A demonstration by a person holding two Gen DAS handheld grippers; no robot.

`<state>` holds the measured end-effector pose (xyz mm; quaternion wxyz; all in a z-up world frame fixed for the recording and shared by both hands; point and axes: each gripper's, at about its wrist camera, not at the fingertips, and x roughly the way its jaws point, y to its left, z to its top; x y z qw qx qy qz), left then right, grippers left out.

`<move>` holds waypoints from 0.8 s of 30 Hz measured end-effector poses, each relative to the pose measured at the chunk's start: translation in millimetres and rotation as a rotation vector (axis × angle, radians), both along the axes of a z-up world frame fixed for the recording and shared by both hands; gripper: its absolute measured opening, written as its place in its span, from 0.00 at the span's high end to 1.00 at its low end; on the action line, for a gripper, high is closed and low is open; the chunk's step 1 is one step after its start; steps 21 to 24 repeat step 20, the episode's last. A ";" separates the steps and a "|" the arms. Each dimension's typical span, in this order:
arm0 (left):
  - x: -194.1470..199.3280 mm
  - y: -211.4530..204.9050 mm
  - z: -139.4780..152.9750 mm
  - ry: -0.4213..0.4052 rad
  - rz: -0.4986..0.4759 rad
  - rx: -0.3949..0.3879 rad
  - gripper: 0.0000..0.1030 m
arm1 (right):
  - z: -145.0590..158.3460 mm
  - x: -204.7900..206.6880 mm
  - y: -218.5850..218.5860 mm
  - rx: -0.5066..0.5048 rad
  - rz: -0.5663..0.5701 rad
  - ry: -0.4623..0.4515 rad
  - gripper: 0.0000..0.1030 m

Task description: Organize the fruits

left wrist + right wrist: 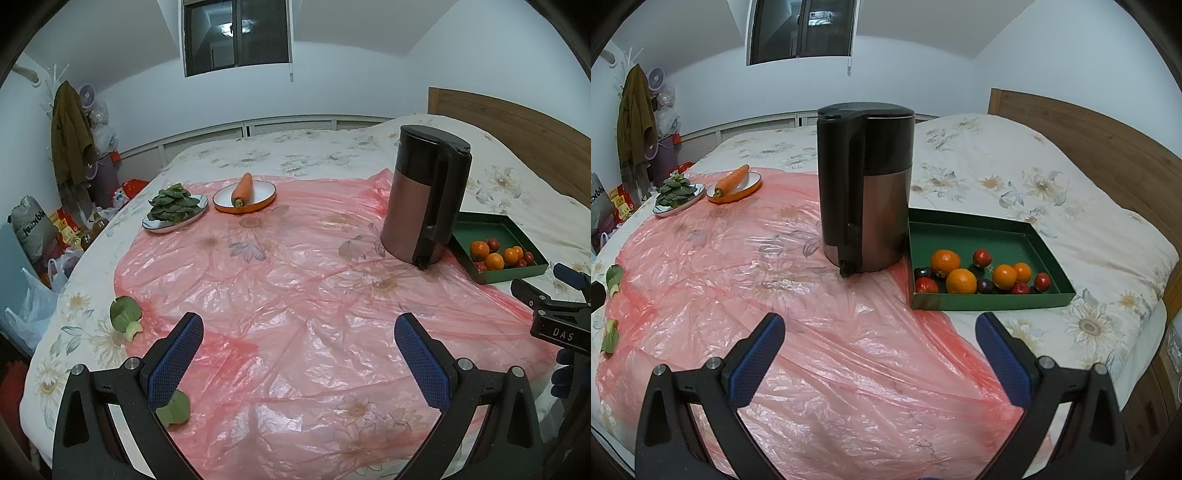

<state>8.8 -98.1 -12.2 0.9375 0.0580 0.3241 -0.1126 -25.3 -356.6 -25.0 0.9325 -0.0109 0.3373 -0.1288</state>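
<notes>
A green tray lies on the bed to the right of a kettle; it also shows in the left wrist view. It holds several oranges and small red and dark fruits along its near edge. My right gripper is open and empty, just in front of the tray. My left gripper is open and empty over the pink plastic sheet. The right gripper shows at the right edge of the left wrist view.
A tall black and copper kettle stands left of the tray. At the far left, a plate of leafy greens and an orange-rimmed plate with a carrot. Loose green leaves lie near the bed's left edge. A wooden headboard is at right.
</notes>
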 end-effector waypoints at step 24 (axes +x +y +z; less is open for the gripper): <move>-6.8 -0.2 6.4 -0.028 0.004 -0.004 0.01 | 0.6 0.3 0.5 -0.005 0.000 0.001 0.00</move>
